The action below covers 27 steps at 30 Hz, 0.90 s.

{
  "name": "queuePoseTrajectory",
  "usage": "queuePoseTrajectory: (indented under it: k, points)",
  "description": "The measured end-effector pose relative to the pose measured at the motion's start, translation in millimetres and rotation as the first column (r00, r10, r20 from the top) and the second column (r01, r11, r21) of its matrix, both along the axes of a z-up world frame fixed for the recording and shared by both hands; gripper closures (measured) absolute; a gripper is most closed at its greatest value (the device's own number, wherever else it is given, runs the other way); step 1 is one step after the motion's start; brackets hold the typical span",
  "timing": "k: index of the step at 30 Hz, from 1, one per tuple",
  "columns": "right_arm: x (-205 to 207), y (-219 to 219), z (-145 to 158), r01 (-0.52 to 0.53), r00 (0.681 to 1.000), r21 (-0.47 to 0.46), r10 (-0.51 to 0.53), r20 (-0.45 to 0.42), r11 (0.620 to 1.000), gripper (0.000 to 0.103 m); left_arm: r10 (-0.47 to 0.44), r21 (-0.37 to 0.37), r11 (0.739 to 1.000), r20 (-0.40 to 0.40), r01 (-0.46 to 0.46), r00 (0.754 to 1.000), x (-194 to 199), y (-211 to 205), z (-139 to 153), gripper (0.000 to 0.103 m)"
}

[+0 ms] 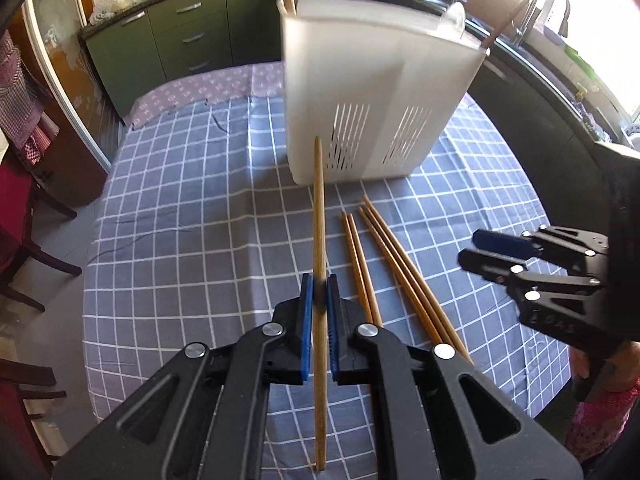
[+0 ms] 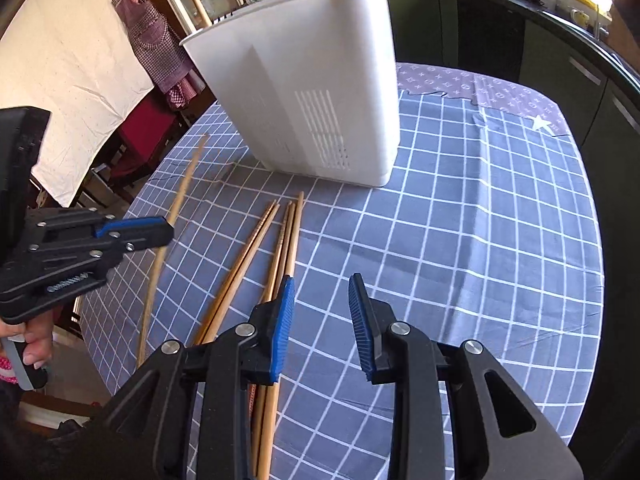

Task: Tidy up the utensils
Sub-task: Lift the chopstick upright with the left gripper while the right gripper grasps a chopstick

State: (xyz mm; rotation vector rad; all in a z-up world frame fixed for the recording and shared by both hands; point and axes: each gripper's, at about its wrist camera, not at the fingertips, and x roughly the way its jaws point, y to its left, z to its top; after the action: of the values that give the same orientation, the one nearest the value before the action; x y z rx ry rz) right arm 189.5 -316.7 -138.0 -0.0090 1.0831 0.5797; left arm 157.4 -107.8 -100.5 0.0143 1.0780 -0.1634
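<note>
My left gripper (image 1: 319,286) is shut on one wooden chopstick (image 1: 319,216) and holds it above the table, its tip pointing at the white utensil holder (image 1: 372,96). The holder has slotted walls and holds a few utensils that stick out of its top. Several loose chopsticks (image 1: 396,268) lie on the checked tablecloth in front of the holder. My right gripper (image 2: 322,292) is open and empty, just above and to the right of those chopsticks (image 2: 276,248). In the right wrist view the left gripper (image 2: 160,228) with its chopstick (image 2: 176,208) is at the left, and the holder (image 2: 304,88) stands behind.
The round table has a blue checked cloth (image 1: 180,208) over a purple one (image 2: 500,88). Dark green kitchen cabinets (image 1: 188,28) and a counter with a sink tap (image 1: 548,4) run behind. Chairs (image 1: 24,248) stand at the left of the table.
</note>
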Motion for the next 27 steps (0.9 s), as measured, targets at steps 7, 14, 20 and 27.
queuePoseTrajectory:
  k: [7, 14, 20, 27]
  points:
    - [13, 29, -17, -0.04, 0.998, -0.051, 0.038, -0.048, 0.998, 0.083, 0.025, -0.028, 0.999, 0.204, -0.019, 0.979, -32, 26, 37, 0.096]
    - [18, 39, -29, -0.041, 0.997, -0.108, 0.034, -0.063, 0.993, 0.088, 0.021, -0.035, 0.999, 0.293, -0.012, 0.956, -48, 35, 46, 0.096]
    - [17, 51, -32, -0.053, 0.997, -0.127, 0.046, -0.061, 0.991, 0.088, 0.016, -0.044, 0.999, 0.305, -0.002, 0.952, -52, 37, 47, 0.096]
    - [18, 47, -29, -0.039, 0.998, -0.176, 0.032, -0.046, 0.984, 0.089, 0.007, -0.044, 0.999, 0.308, 0.007, 0.951, -55, 38, 48, 0.096]
